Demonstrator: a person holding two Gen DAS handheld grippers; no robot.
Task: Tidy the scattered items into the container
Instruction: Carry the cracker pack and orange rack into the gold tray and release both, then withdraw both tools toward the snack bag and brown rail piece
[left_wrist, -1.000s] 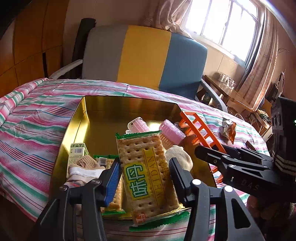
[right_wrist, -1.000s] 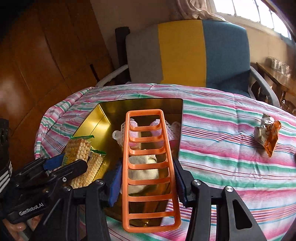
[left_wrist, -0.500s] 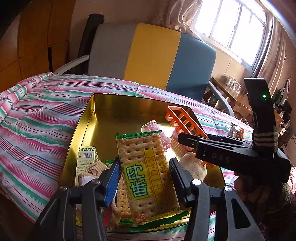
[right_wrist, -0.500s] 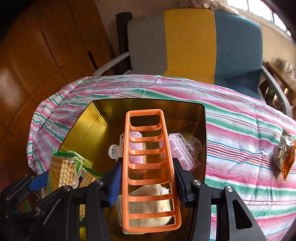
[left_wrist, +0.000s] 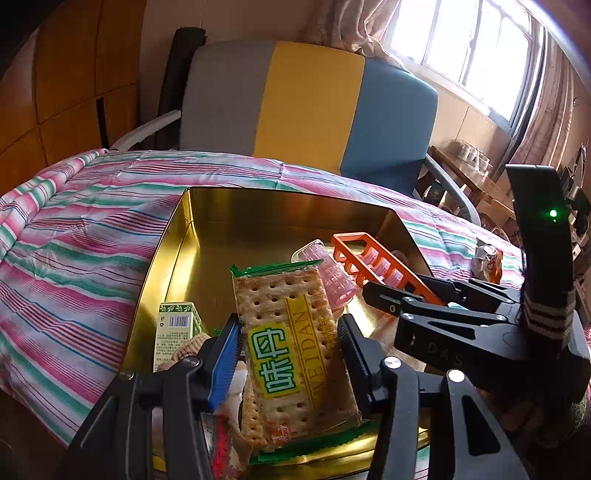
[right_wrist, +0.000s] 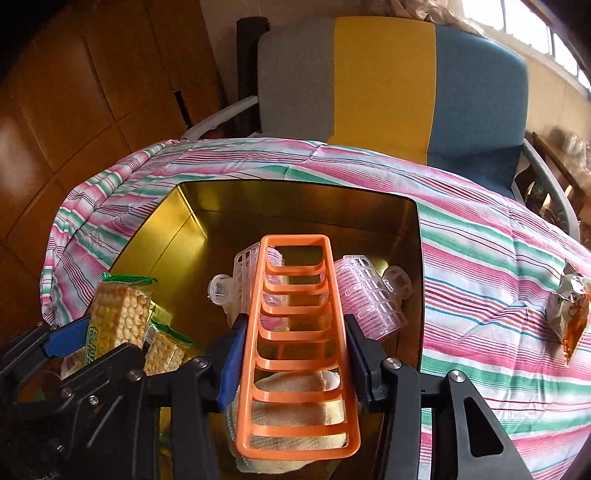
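Observation:
A gold tin (left_wrist: 173, 240) (right_wrist: 173, 221) lies open on the striped bedspread. My left gripper (left_wrist: 288, 343) is shut on a cracker packet (left_wrist: 291, 343) with a yellow label, held over the tin's near edge. My right gripper (right_wrist: 293, 343) is shut on an orange ladder-shaped plastic rack (right_wrist: 295, 332) (left_wrist: 373, 258), held above the tin's right half. Inside the tin lie pink hair rollers (right_wrist: 369, 299) (left_wrist: 332, 273), a cream sock (right_wrist: 295, 413), a small green carton (left_wrist: 175, 328) and another cracker packet (right_wrist: 164, 350). The left gripper with its crackers (right_wrist: 114, 317) shows at the lower left of the right wrist view.
A crumpled orange and silver snack wrapper (right_wrist: 569, 314) (left_wrist: 487, 258) lies on the bedspread to the right of the tin. Behind the bed stands a grey, yellow and blue chair (left_wrist: 306, 107). Wooden panelling fills the left side, and a window is at the upper right.
My right gripper has carried the orange rack leftward from the tin's right rim to above its inside. The left gripper has edged forward with the crackers.

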